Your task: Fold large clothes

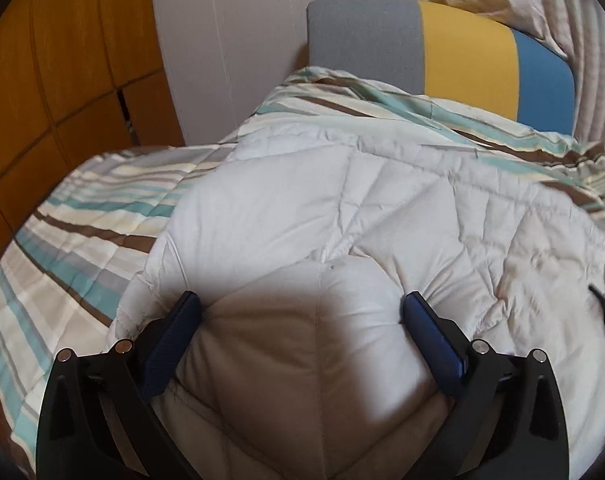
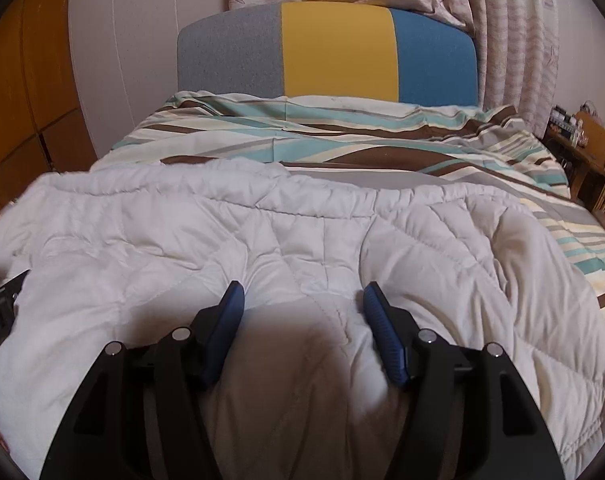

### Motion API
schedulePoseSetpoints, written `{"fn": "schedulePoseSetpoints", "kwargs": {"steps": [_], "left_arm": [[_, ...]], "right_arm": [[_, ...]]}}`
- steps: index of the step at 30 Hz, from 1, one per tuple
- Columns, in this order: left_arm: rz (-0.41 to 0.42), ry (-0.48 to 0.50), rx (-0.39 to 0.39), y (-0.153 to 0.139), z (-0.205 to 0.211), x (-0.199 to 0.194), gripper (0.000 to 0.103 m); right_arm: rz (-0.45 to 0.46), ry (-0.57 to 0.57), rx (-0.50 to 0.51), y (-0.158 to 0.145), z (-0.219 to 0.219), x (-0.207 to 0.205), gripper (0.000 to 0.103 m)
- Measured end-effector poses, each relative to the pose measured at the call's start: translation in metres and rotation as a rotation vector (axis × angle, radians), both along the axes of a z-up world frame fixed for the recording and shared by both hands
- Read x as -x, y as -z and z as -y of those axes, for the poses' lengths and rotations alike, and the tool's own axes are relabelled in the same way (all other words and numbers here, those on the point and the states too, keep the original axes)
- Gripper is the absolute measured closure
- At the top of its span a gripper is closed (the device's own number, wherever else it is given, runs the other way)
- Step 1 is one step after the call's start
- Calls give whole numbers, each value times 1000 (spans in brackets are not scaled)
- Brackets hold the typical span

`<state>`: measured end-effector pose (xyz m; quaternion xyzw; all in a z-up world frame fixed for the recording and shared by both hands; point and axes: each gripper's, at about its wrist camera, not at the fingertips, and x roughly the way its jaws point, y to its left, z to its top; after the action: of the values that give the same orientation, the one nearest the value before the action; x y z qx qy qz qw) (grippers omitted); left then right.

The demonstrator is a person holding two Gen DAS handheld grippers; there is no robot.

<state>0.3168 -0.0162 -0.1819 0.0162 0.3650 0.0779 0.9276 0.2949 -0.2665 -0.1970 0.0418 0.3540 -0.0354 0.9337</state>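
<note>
Quilt: a white quilted comforter [image 1: 342, 216] lies spread across the near half of the bed, on top of the striped bedcover [image 1: 74, 232]; its gathered far edge runs side to side about midway up the bed in the right wrist view [image 2: 286, 240].
Left gripper: the left gripper [image 1: 302, 312] sits low over the near part of the quilt, its jaws wide apart with a puffed bulge of quilt swelling up between the blue pads [image 1: 182, 320]; the pads press against the sides of that bulge, and whether they pinch it I cannot tell.
Right gripper: the right gripper [image 2: 303, 300] is likewise down on the quilt, jaws apart, with white fabric filling the gap between them.
Other gripper in view: a dark piece of the left tool shows at the left edge of the right wrist view, beside the quilt.
Bedcover: teal, brown, cream and grey stripes [image 2: 342, 144], bare on the far half of the bed and along both sides of the quilt.
Headboard: upholstered in grey, yellow and blue panels [image 2: 334, 48], at the far end of the bed.
Curtain: pale patterned curtain [image 2: 514, 40] behind and to the right of the headboard.
Shelf: a wooden shelf unit [image 2: 590, 152] with small items stands just beside the bed on the right.
Wardrobe: orange-brown wooden panels [image 1: 62, 60] on the left.
</note>
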Motion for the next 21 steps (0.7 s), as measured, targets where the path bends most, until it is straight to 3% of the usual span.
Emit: {"fn": "schedulePoseSetpoints", "kwargs": {"steps": [5,10,13,18,21], "left_arm": [[-6,7,16,5,-4,-2,3],[-9,56,33,-10,-9,18,3],[36,28,69,-22,-20,44,3],[90,-20,139,-34,-43,87,3],[108,-80,138,-35,-56,105,3]], "right_arm": [[-21,1,7,3,0,-4,41],[-40,-6,23,-8,-3,3,39],[-39,-35,33,-21,-9,18,33],[-15,-62,23,-35,-15,45,32],[-8,-75,6,-39,-18,60,32]]}}
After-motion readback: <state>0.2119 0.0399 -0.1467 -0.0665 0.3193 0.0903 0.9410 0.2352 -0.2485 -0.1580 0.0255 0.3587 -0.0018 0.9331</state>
